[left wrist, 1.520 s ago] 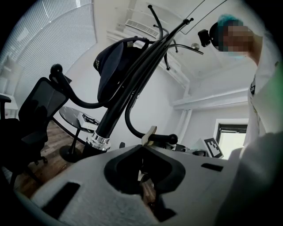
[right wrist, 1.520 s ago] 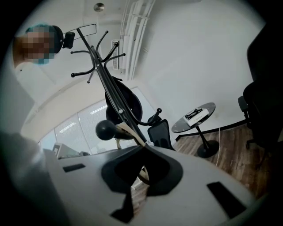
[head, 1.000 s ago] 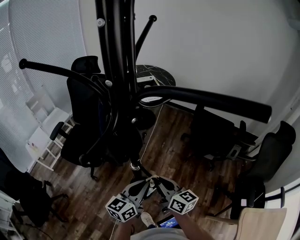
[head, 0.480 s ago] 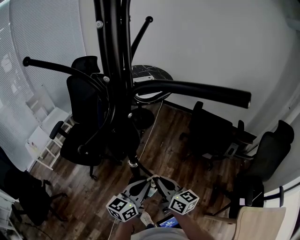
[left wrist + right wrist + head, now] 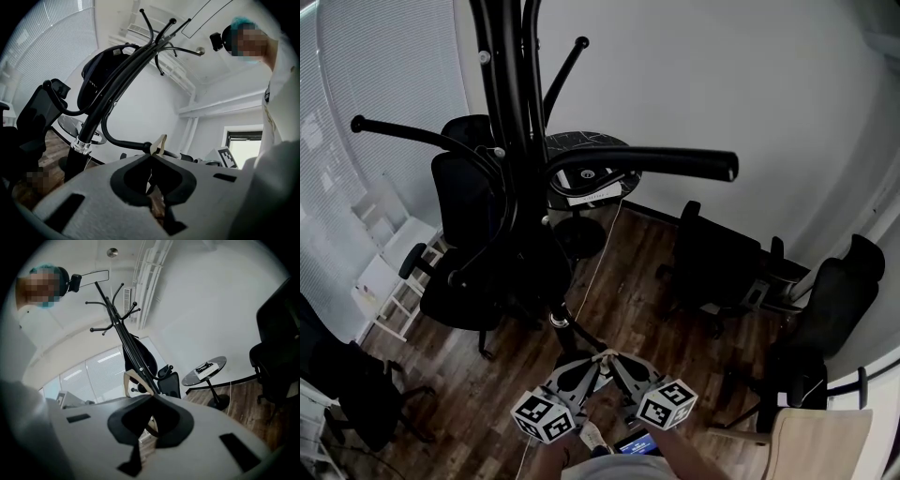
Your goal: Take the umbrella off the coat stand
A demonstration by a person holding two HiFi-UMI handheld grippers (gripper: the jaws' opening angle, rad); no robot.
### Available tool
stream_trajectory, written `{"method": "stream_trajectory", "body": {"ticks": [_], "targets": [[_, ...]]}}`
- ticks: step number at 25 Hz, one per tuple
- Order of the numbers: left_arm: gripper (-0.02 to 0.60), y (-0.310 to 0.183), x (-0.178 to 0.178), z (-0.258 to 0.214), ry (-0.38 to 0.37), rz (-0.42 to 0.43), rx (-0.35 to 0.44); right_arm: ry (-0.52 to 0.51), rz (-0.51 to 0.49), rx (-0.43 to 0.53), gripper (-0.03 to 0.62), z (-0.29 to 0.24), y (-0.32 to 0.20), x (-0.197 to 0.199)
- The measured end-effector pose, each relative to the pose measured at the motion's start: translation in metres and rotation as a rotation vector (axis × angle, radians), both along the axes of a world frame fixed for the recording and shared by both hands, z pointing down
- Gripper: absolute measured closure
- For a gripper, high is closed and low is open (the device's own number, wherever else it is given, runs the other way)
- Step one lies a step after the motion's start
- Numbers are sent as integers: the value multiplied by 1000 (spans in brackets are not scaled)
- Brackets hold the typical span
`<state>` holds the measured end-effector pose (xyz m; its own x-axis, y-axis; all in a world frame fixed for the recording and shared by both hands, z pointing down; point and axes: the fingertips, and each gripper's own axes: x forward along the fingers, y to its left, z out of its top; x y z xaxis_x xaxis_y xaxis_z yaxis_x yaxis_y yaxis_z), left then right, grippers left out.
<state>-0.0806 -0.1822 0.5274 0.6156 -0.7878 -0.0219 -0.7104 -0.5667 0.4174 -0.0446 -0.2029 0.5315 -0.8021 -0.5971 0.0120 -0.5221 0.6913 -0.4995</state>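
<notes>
Left gripper [image 5: 596, 358] and right gripper [image 5: 610, 357] sit tip to tip, jaws pinched shut on the beige strap [image 5: 159, 143]; open wood floor [image 5: 628, 272] ahead, an office chair [image 5: 712, 262] well off right. The umbrella [image 5: 558, 317], matte black with a shiny metal collar, rises just ahead of the tips; it runs along the curvy black tubular coat stand [image 5: 511, 112].

Both the left gripper [image 5: 589, 366] and the right gripper [image 5: 619, 366] are pale grey plastic shells, with a black-lined, spade-shaped opening in the middle and narrow dark slots on either side. The left cube [image 5: 545, 417] and right cube [image 5: 667, 403] are white, printed with black square markers. The person wears a white long-sleeved coat [image 5: 279, 154], a teal cap [image 5: 239, 22] and a small black head camera [image 5: 216, 40].
</notes>
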Motion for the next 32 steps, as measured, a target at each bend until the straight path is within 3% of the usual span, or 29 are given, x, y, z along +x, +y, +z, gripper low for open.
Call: {"method": "stream_trajectory", "body": {"ticks": [22, 32], "targets": [[560, 69, 36, -25, -43, 4, 38, 76, -2, 123, 582, -27, 79, 32], [560, 113, 60, -32, -71, 20, 57, 66, 27, 131, 582, -34, 122, 57]]}}
